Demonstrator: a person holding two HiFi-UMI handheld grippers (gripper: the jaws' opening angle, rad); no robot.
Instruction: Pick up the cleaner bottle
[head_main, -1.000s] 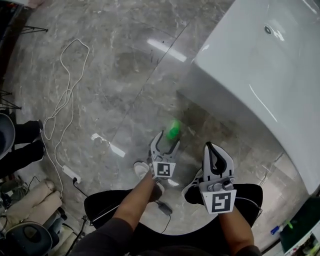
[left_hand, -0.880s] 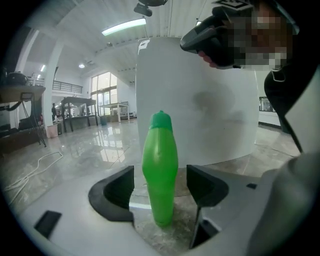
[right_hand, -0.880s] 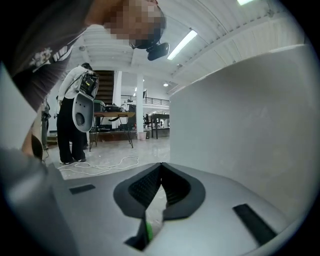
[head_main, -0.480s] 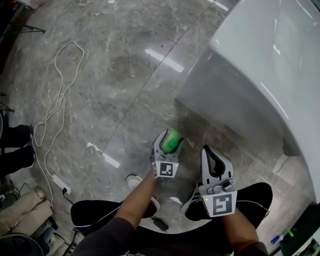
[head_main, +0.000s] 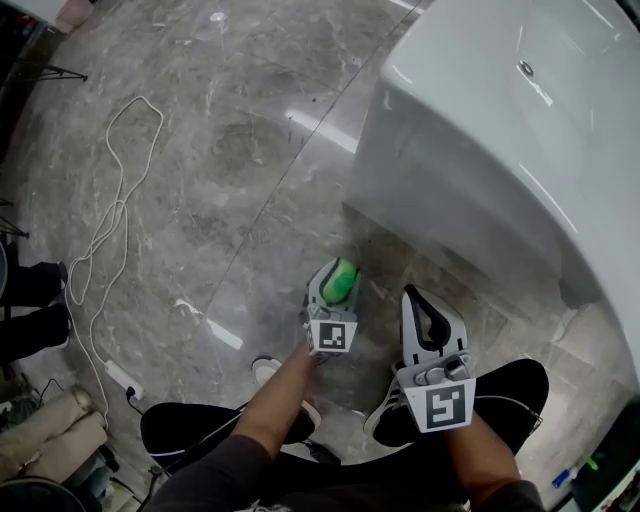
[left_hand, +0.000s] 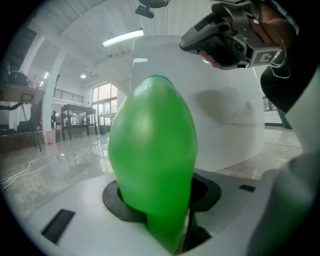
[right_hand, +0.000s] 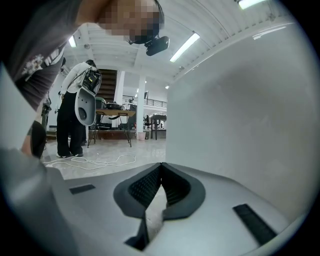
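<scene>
One green cleaner bottle (head_main: 342, 281) sits between the jaws of the left claw (head_main: 336, 290), low over the grey marble floor (head_main: 200, 200) and near the foot of a white bathtub (head_main: 500, 150). In the left gripper view the bottle fills the middle of the picture as a smooth, rounded, plain green shape. It rises out of the dark pads (left_hand: 116, 199), which press against its sides. The left claw's jaws have just been closing, and they are now grasping the bottle. Whether the bottle's base touches the floor cannot be seen.

The right claw (head_main: 414, 298) hovers just beside the left one, on the bathtub side. It is clenched, its ribbed pad tips meeting with nothing between them. Each claw carries a cube with a black-and-white square marker, the left cube (head_main: 331, 337) small and the right cube (head_main: 441, 406) larger in the head view. The markers are blocky patterns, not readable words.

The holder's forearms reach in from the bottom of the head view, above dark trousers and a white shoe (head_main: 265, 372). The bathtub's curved wall fills the upper right, with a small round metal fitting (head_main: 524, 68) on its rim. To the left, a white cable (head_main: 110, 200) loops across the shiny floor to a power strip (head_main: 121, 377). Another person's dark legs (head_main: 30, 300) show at the left edge. In the right gripper view, a person in dark clothes (right_hand: 75, 120) stands by a distant table.
</scene>
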